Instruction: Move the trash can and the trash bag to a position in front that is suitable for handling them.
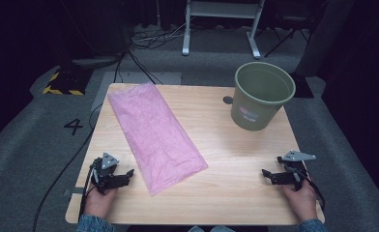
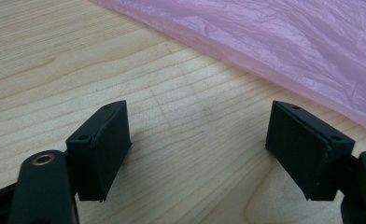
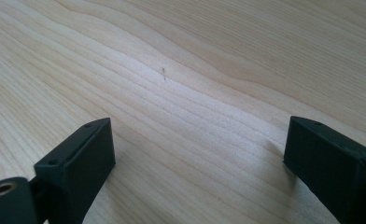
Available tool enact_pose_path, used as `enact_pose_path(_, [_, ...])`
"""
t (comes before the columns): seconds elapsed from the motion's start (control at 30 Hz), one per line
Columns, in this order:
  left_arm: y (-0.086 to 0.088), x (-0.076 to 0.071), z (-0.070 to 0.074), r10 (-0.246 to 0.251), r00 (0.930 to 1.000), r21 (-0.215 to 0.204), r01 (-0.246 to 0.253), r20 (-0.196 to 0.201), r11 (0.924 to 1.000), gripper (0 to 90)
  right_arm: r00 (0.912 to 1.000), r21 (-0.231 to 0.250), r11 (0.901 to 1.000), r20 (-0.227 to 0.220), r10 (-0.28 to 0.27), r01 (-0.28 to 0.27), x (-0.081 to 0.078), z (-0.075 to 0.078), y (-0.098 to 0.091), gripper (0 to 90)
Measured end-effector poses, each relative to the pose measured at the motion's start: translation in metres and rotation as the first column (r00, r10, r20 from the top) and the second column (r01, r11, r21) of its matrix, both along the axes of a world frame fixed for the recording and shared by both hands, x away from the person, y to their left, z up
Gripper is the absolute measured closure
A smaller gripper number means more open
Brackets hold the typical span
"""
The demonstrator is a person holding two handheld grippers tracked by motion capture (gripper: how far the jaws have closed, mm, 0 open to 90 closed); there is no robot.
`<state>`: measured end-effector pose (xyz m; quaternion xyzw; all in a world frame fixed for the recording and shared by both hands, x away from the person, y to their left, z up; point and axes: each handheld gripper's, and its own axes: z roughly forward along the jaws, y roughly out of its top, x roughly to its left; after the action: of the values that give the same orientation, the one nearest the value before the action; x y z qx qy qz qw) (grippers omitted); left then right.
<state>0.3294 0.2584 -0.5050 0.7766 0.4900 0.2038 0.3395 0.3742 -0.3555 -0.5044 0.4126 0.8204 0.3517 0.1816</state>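
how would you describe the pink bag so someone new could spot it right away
Start at the wooden table and look to its left half, away from the green bucket at the far right corner. The pink plastic bag lies flat there, running diagonally. It is the one thin, crinkled, translucent pink sheet.

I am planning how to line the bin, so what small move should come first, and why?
Probably slide the left gripper forward to the near edge of the flat pink plastic bag. Its jaws stand open over bare wood beside that edge, with nothing held. The right gripper is open too, farther from the bag, and the green plastic bucket stands unlined at the table's far right.
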Motion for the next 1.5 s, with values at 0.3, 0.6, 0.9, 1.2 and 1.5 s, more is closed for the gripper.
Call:
enact_pose_path(0.3, [0.000, 0.000, 0.000, 0.000, 1.0000, 0.000, 0.000, 0.000, 1.0000, 21.8, 1.0000, 0.002, 1.0000, 0.000, -0.008, 0.008, 0.000, 0.000, 0.001, 10.6])
enact_pose_path(0.6, [-0.001, -0.001, 0.000, 0.003, 1.0000, -0.001, -0.003, -0.004, 1.0000, 21.7, 0.9966, -0.012, 0.9974, -0.043, 0.071, -0.071, -0.001, 0.013, 0.005, 44.8])
enact_pose_path(0.9, [-0.001, -0.001, 0.000, 0.004, 1.0000, -0.001, -0.004, -0.004, 1.0000, 21.7, 0.9974, 0.050, 0.9963, 0.014, 0.070, -0.071, 0.000, 0.055, 0.003, 44.6])
enact_pose_path(1.2, [-0.004, 0.007, 0.000, 0.013, 0.9999, 0.003, -0.013, -0.005, 0.9999, 19.9, 0.9950, 0.035, 0.9966, 0.069, 0.072, -0.074, 0.010, 0.101, 0.005, 42.5])
enact_pose_path(1.5, [-0.004, 0.009, 0.000, 0.022, 0.9997, 0.005, -0.022, -0.009, 0.9998, 16.5, 0.9928, 0.081, 0.9950, 0.109, 0.050, -0.059, 0.019, 0.123, 0.003, 41.3])
